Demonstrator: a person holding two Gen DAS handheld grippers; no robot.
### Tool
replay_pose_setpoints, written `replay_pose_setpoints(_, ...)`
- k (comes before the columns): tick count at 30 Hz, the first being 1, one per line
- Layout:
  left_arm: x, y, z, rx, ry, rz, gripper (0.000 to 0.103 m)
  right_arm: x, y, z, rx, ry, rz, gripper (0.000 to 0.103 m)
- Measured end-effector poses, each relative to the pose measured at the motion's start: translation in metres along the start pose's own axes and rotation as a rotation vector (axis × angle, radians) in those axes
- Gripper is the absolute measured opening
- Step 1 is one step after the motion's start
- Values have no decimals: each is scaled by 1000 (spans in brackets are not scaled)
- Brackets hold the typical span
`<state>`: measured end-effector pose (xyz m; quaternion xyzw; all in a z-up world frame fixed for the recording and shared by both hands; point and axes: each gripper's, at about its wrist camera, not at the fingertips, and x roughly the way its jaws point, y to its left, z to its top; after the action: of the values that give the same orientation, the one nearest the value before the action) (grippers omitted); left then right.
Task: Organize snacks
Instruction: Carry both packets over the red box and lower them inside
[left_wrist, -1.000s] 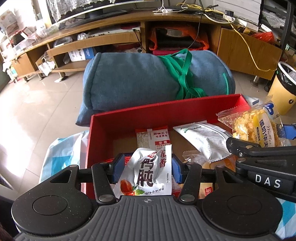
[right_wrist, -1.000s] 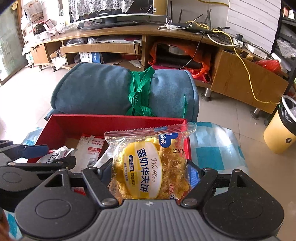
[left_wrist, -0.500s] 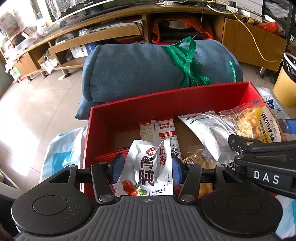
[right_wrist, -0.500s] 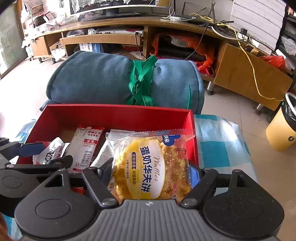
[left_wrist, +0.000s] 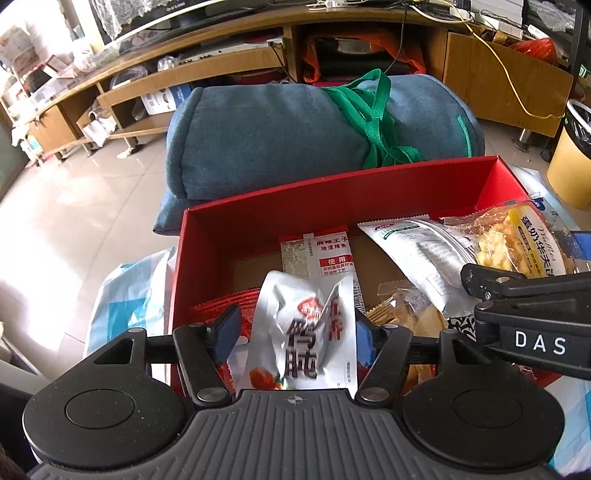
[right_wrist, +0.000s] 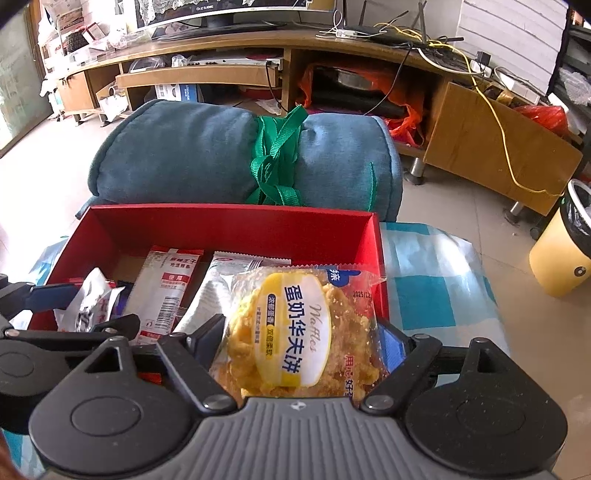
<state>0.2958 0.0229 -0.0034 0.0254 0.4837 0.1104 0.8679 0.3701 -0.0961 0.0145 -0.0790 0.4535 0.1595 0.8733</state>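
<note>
Since the earlier frames both grippers have come lower over the red cardboard box (left_wrist: 332, 206) and their jaws have just been opening. The left gripper (left_wrist: 295, 332) is now letting go: its left pad is standing clear of the crumpled silver foil snack pouch w/ black lettering (left_wrist: 303, 343), the right pad still looks to be touching it, so the pouch is sitting loose between the jaws, over the box's near-left part. The right gripper (right_wrist: 303, 343) is widening around the clear-wrapped yellow waffle cake pack (right_wrist: 295, 332); I cannot tell whether the pads are still pressing it. It's hanging over the box's right end.

To do it well: keep opening fully, let each pack drop flat, then lift straight up w/o snagging wrappers.

In the way: a white-and-red strip packet (left_wrist: 332, 254), a silver-white pouch w/ green print (left_wrist: 417, 251) & other snacks are already crowding the floor of the box. The grippers are working close together. A rolled blue cushion tied w/ green strap (left_wrist: 295, 136) is lying just behind the box.
</note>
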Motion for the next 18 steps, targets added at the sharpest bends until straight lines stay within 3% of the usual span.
replay_pose_setpoints(18, -26, 12, 4, -42, -56, -43, 77, -32, -3, 4, 17, -50, 19, 83)
